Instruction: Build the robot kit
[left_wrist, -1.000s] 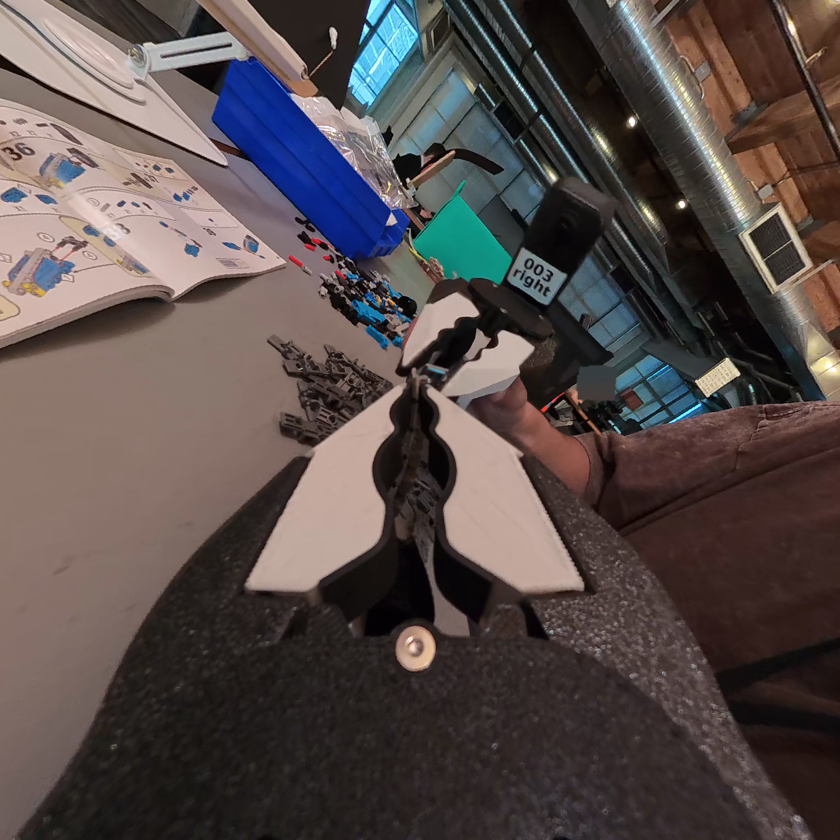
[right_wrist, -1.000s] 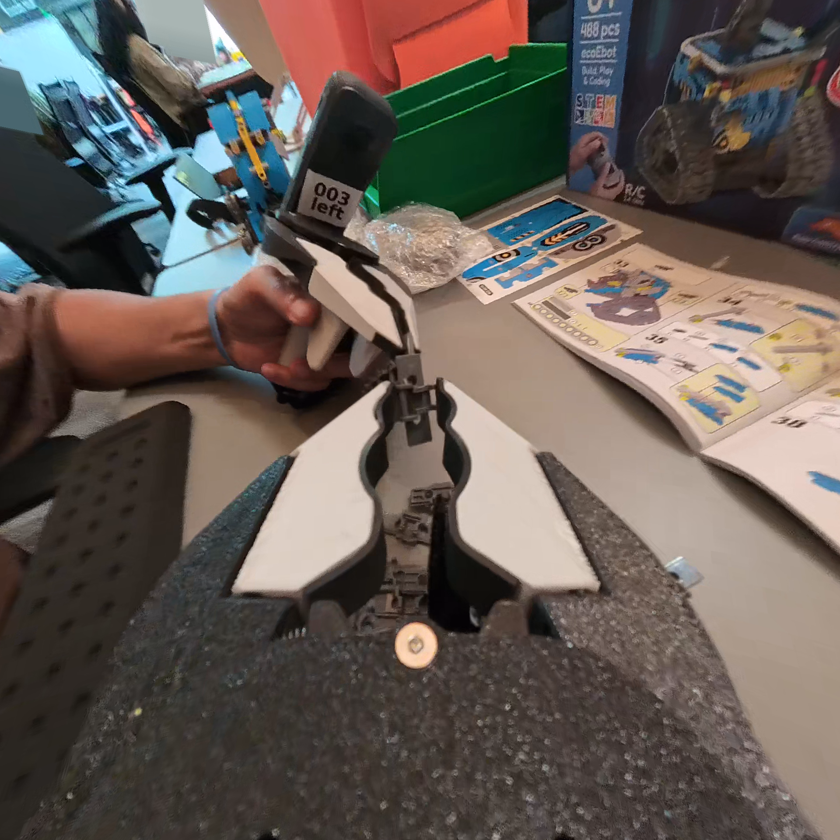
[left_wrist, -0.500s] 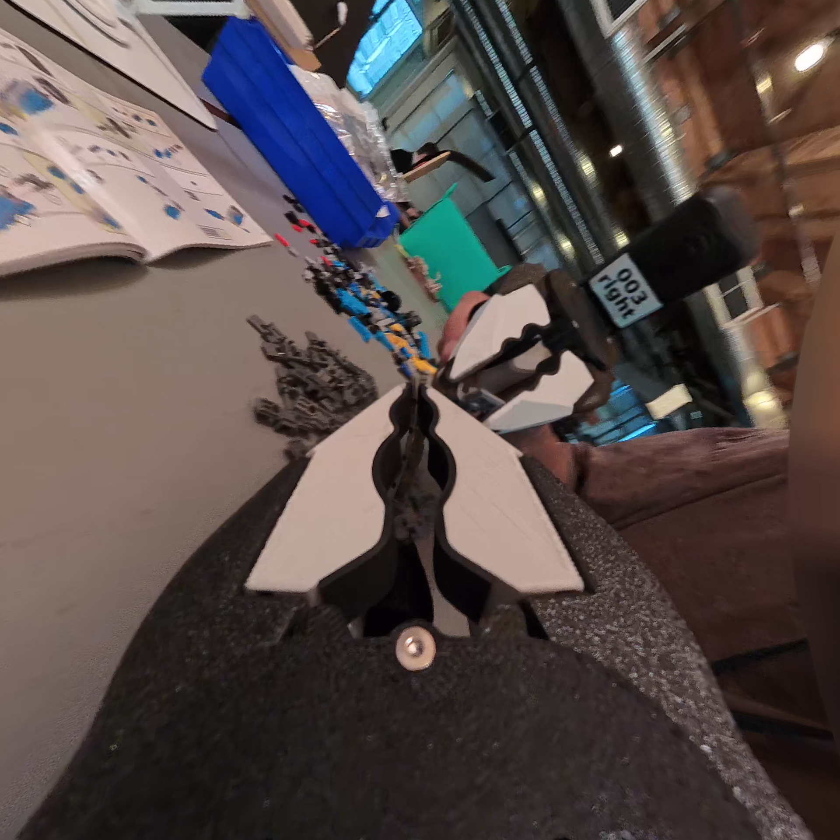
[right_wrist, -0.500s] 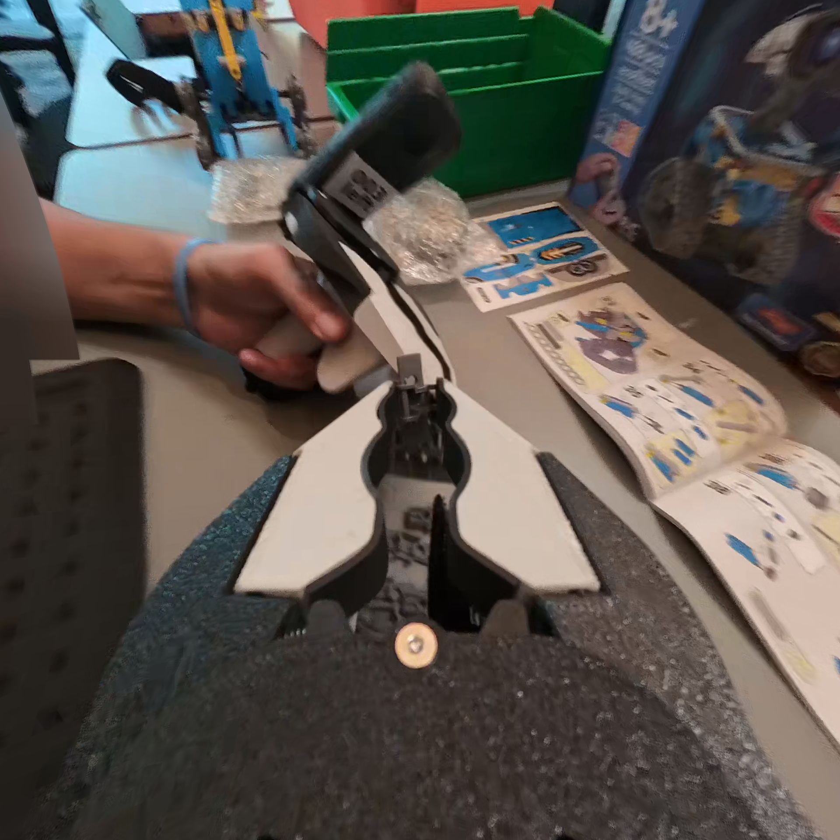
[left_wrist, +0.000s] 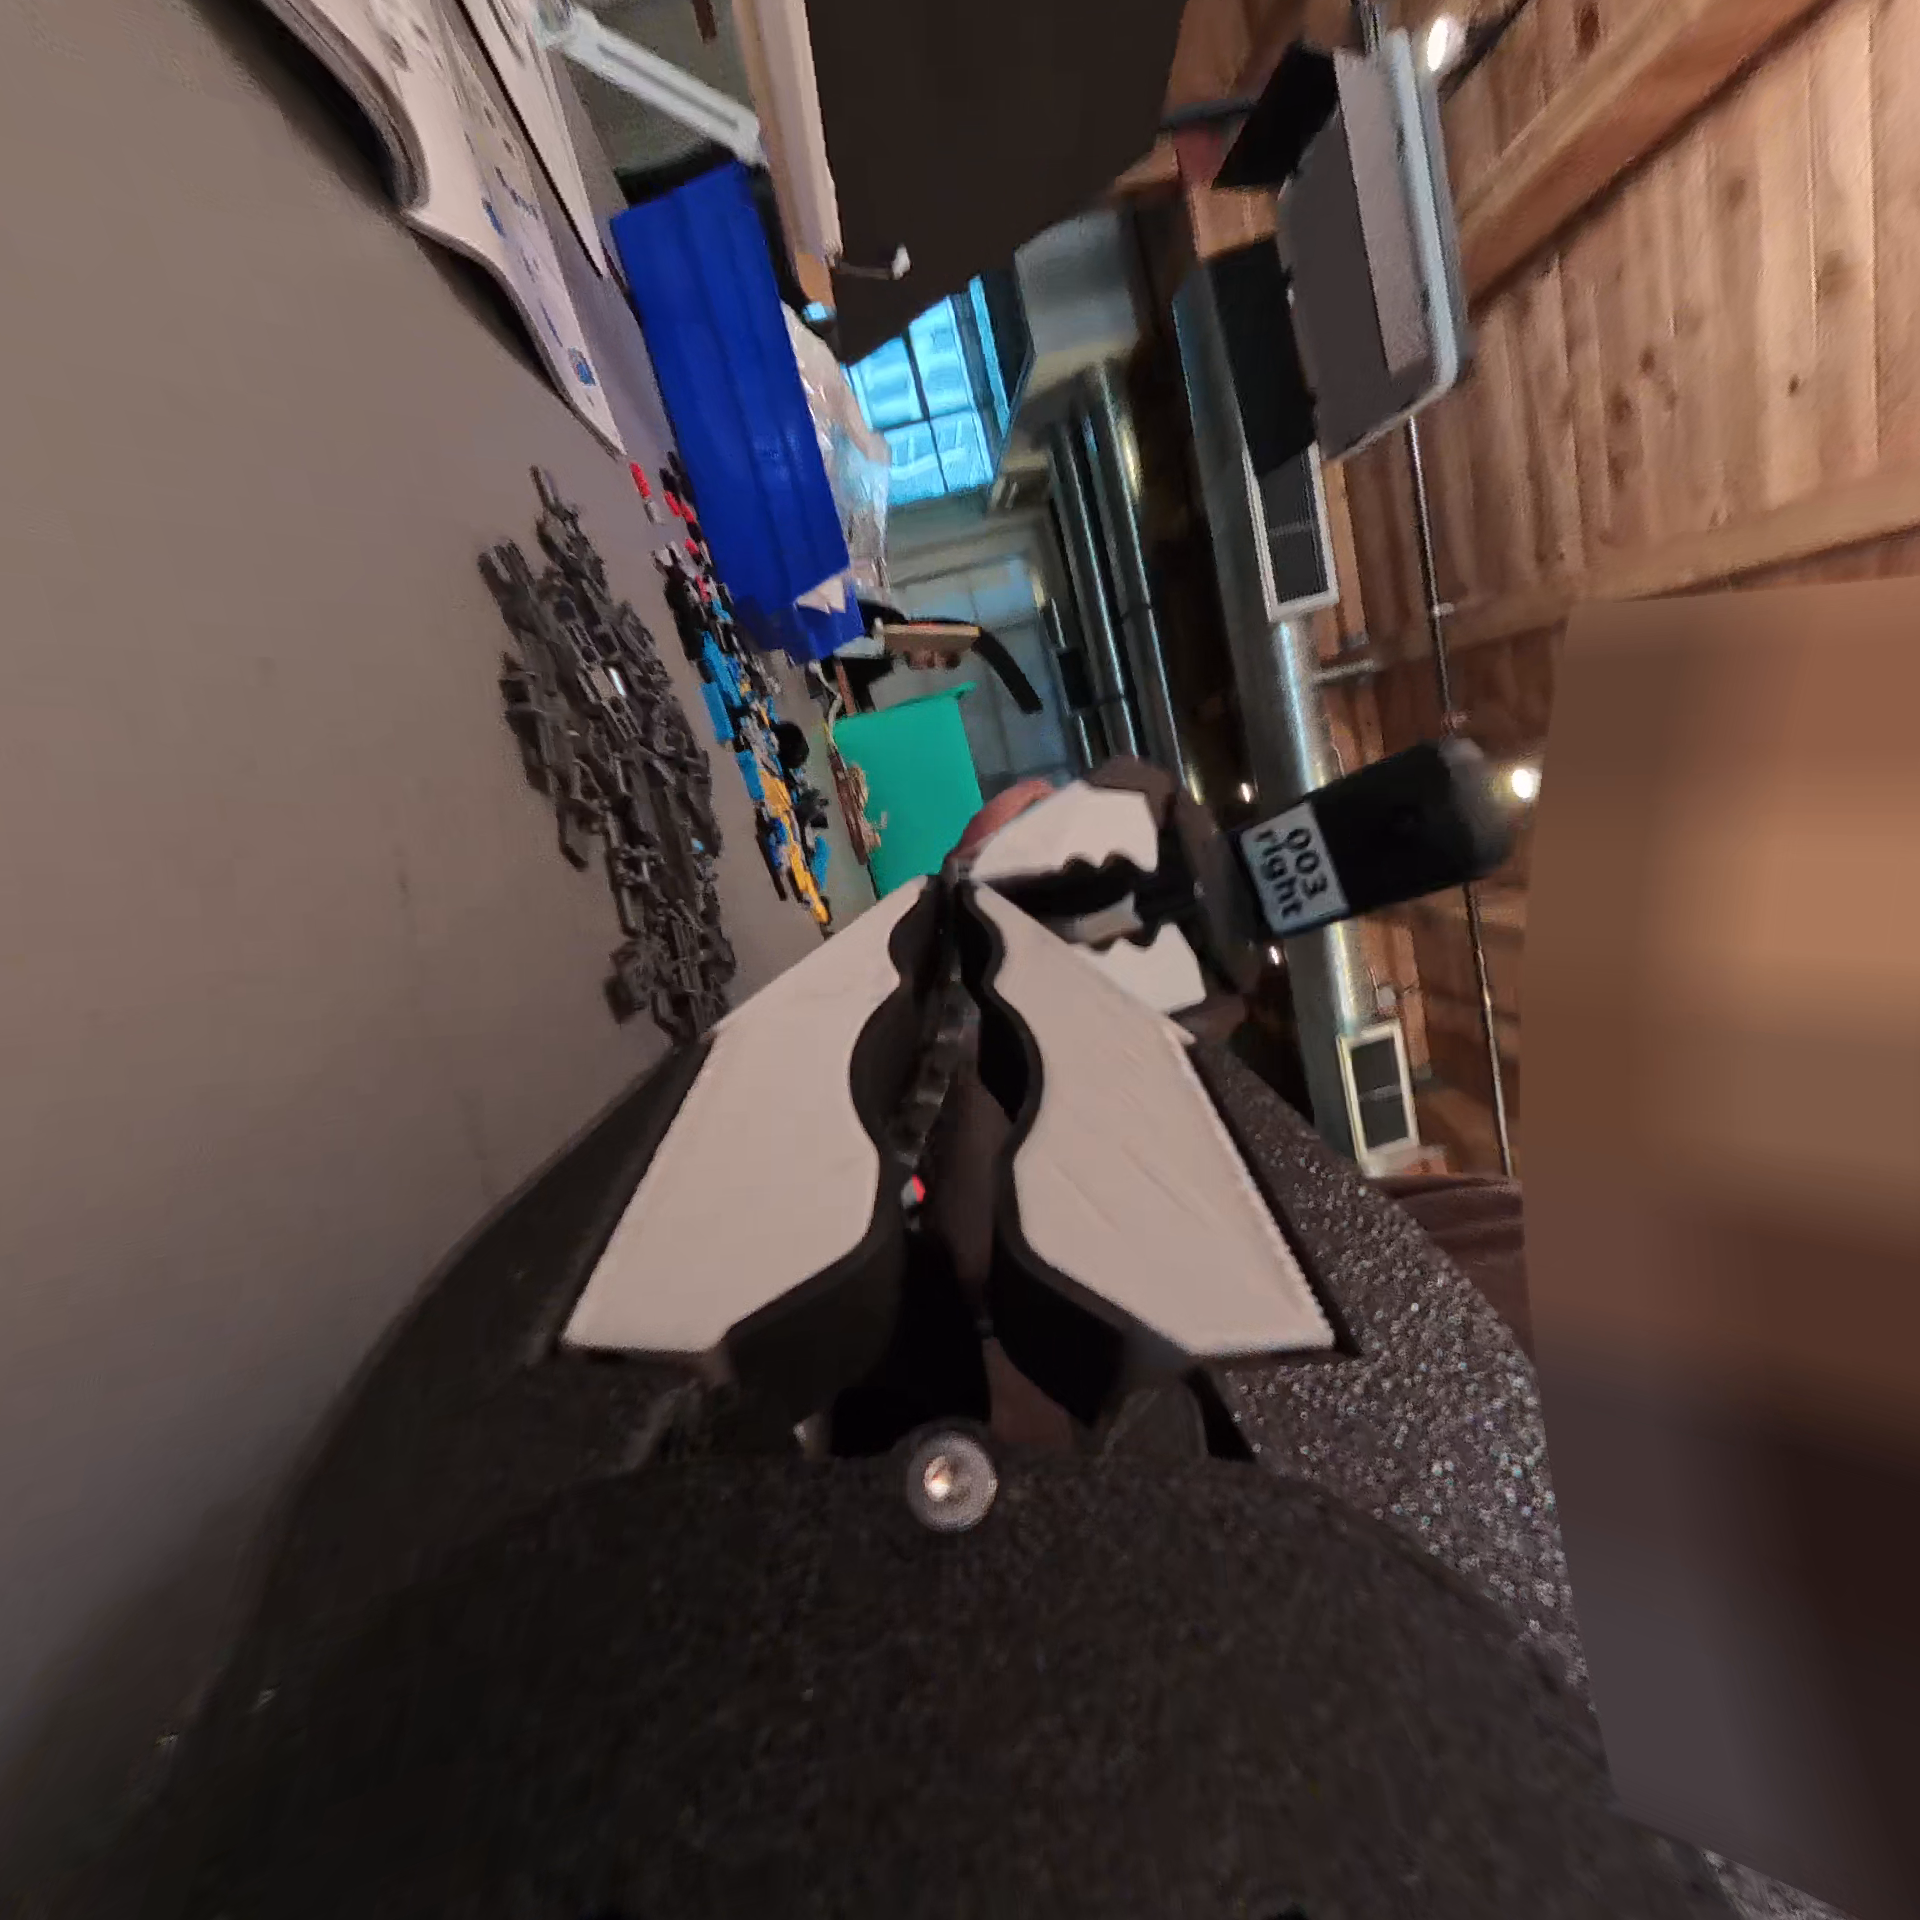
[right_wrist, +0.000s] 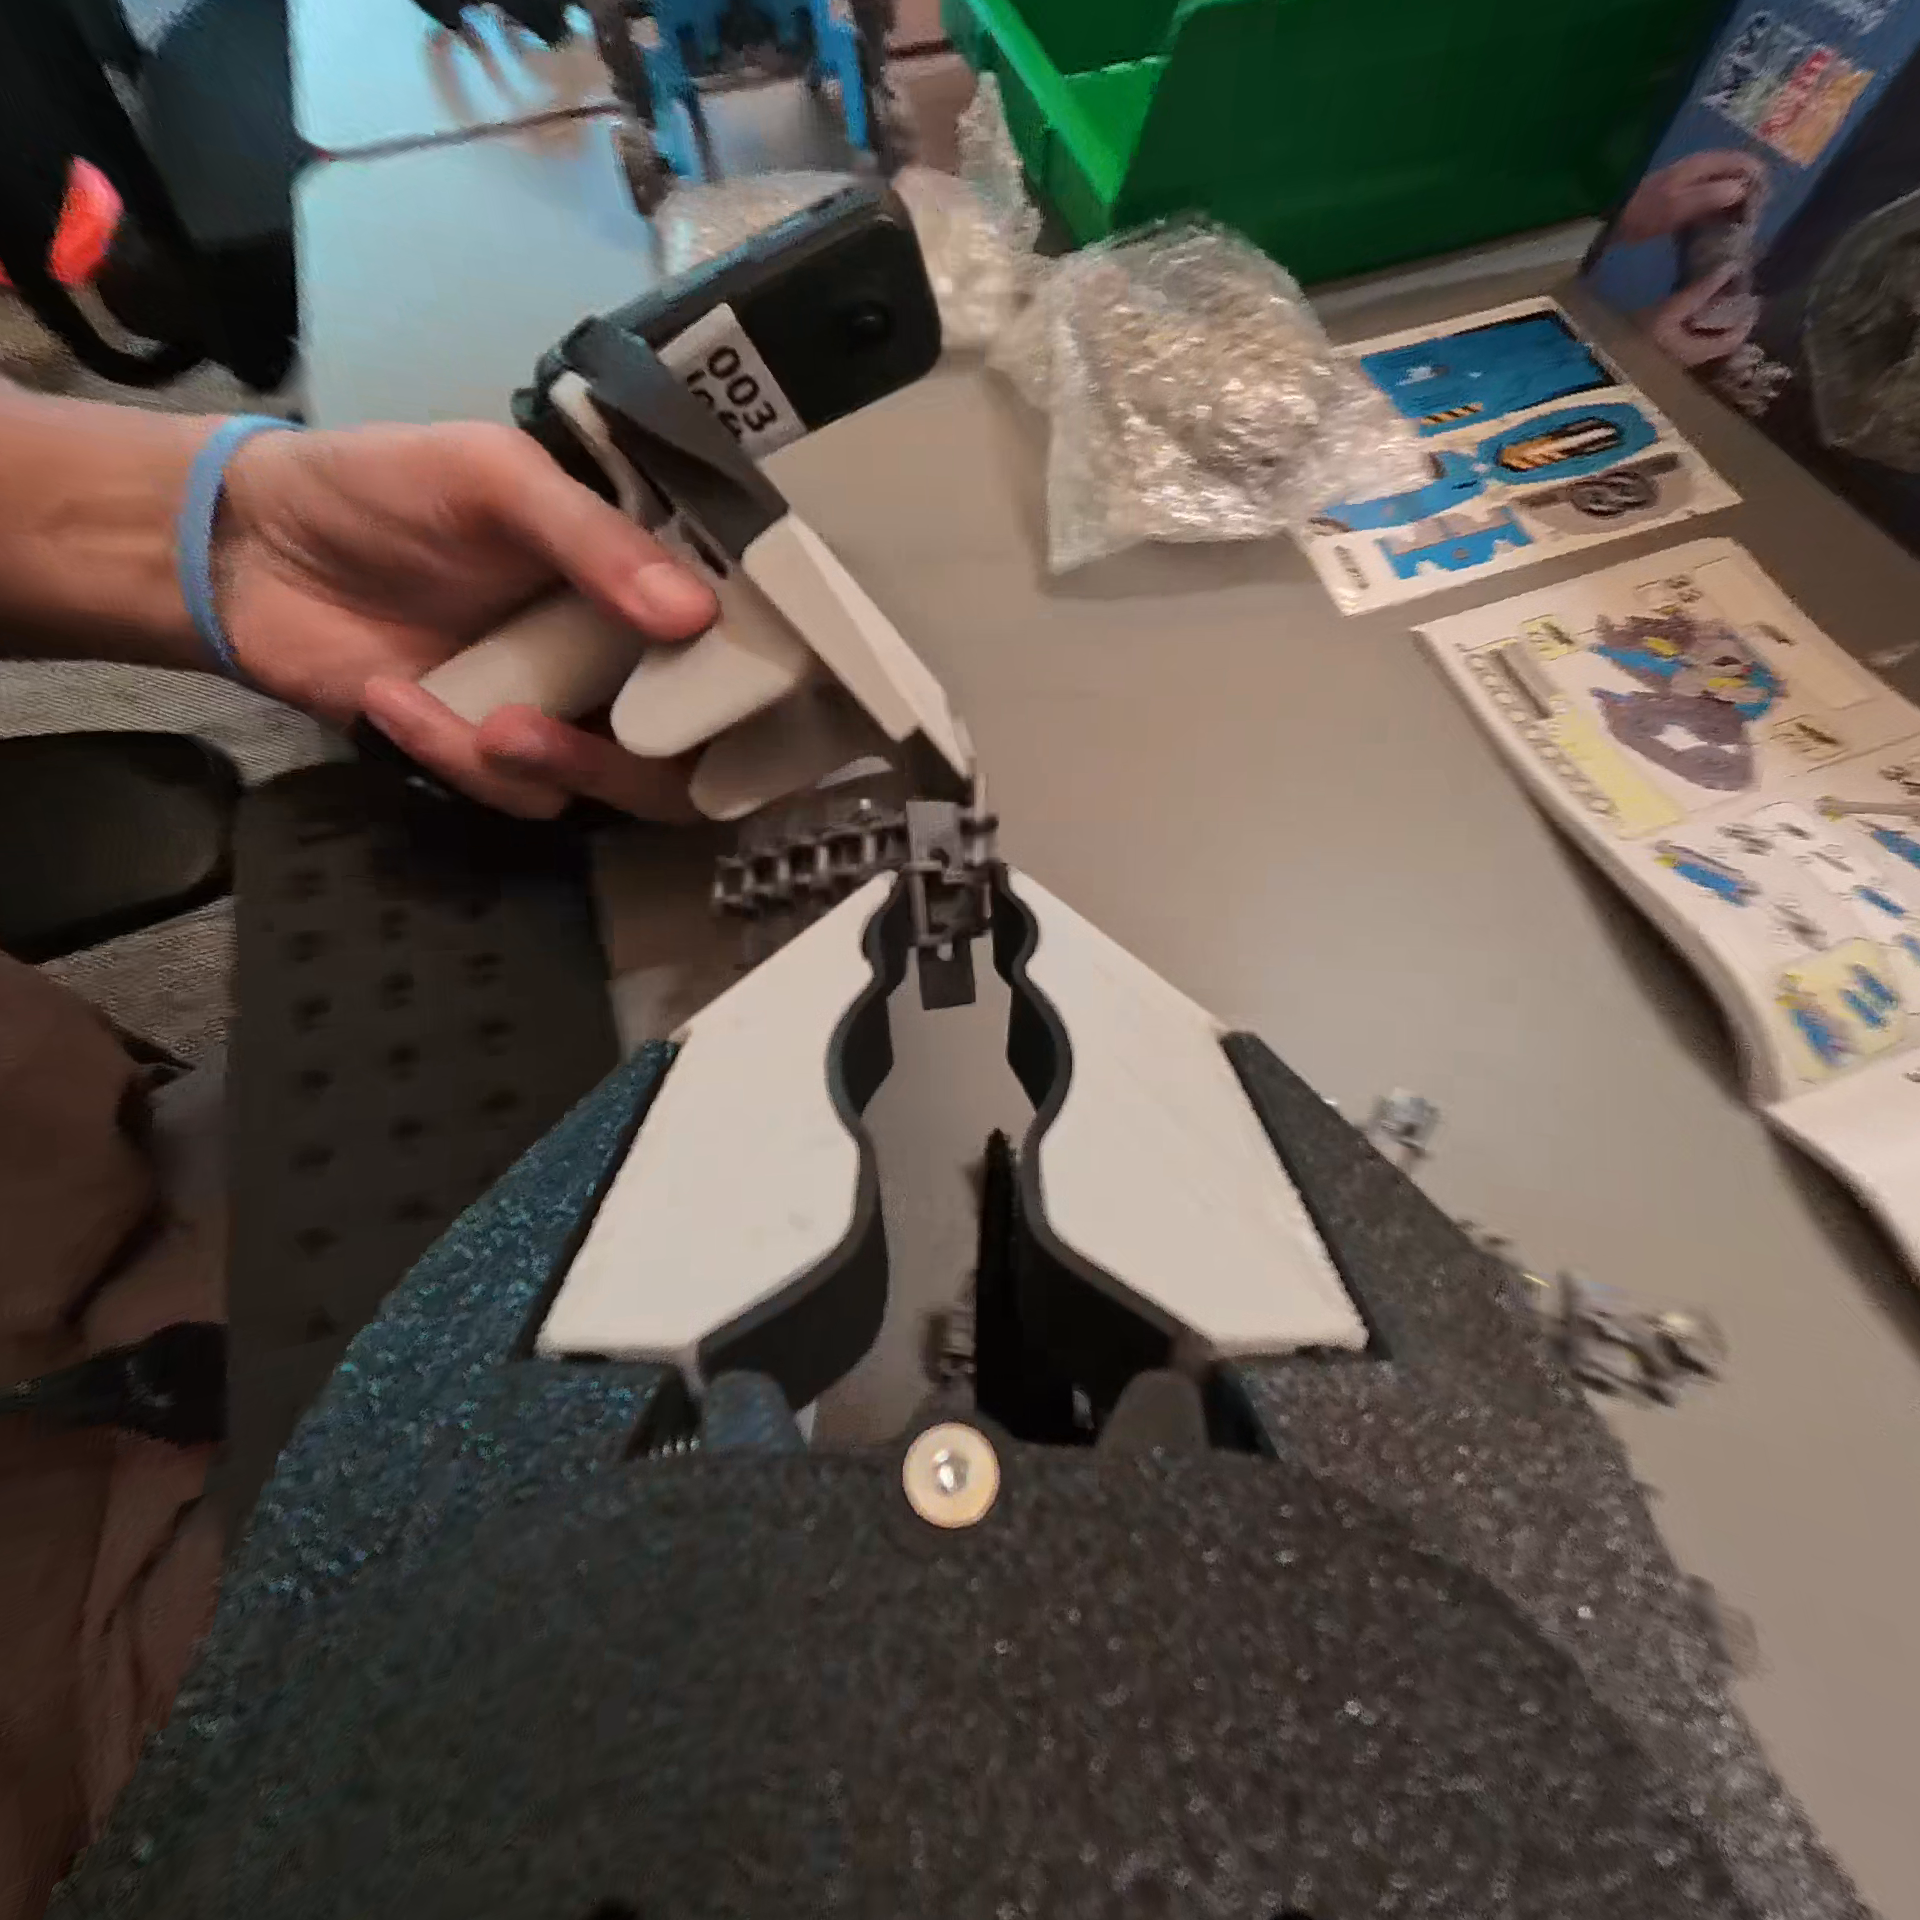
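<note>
Right gripper (right_wrist: 943, 883) pinches a grey track link (right_wrist: 940, 894), tip-to-tip with left gripper (right_wrist: 961, 764).

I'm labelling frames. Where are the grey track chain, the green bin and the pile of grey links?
grey track chain (right_wrist: 805, 864), right wrist view, on its middle links.
green bin (right_wrist: 1351, 135), right wrist view, on its front wall.
pile of grey links (left_wrist: 613, 758), left wrist view, on the heap's centre.

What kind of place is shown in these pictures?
Probably a workshop or lab used for kit building: a grey table with an open instruction booklet, a pile of grey parts, and storage bins; exposed ducts overhead.
</note>
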